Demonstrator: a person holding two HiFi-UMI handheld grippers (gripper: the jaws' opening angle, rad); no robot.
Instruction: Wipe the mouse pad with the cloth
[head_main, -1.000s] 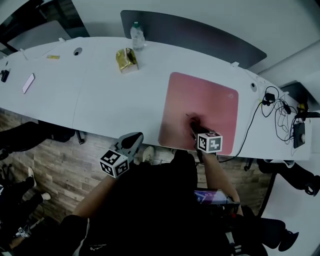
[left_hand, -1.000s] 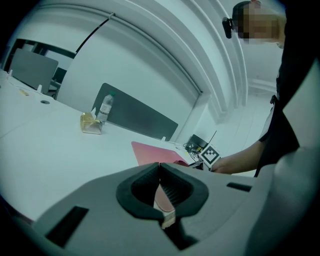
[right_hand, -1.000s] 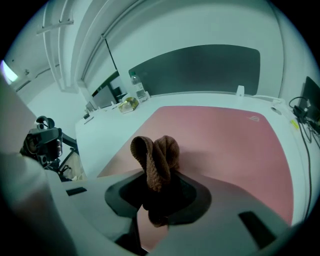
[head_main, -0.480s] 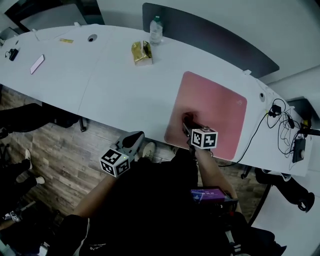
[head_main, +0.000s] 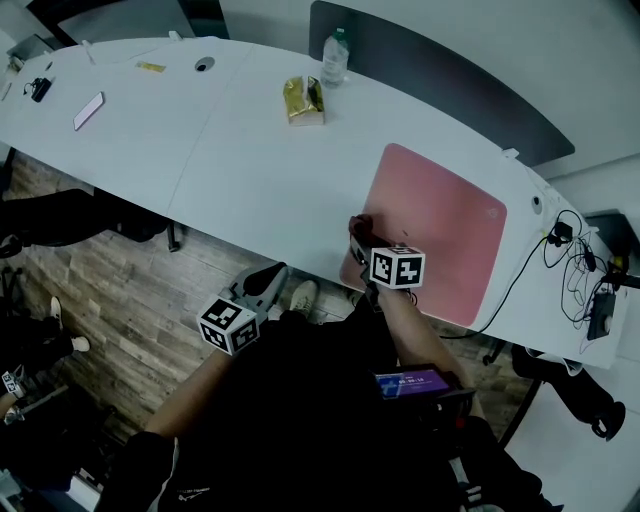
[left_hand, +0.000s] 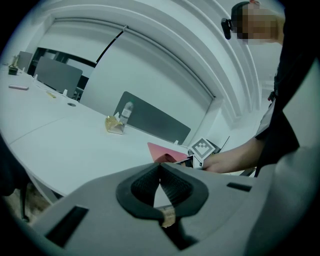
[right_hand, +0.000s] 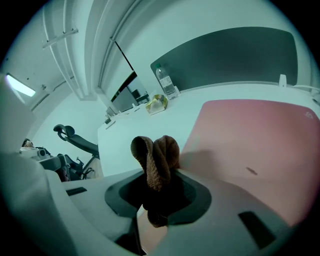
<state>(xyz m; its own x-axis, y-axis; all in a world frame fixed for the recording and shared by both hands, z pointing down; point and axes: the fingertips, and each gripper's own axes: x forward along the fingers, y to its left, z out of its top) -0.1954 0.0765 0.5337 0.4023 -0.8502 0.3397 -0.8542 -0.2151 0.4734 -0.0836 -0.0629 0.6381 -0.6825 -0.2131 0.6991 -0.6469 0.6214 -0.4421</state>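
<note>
Right gripper view: the lower end of the cloth (right_hand: 156, 160) is lost in shadow between the jaws, and the gripper body hides the near edge of the mouse pad (right_hand: 250, 135). Head view: the right gripper (head_main: 360, 238) covers the pad's near left corner and almost all the cloth. Left gripper view: only one pad corner shows. At the far end of the table (head_main: 230, 170), the small items (head_main: 88, 110) are too small to identify.

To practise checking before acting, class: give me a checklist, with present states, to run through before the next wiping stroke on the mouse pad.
1. Cloth gripped in right gripper: ok.
2. Cloth at the left edge of the mouse pad: ok.
3. Cloth pressed flat on the pad: cannot tell.
4. Left gripper shut, empty, off the table: ok.
5. Bottle and gold packet clear of pad: ok.
</note>
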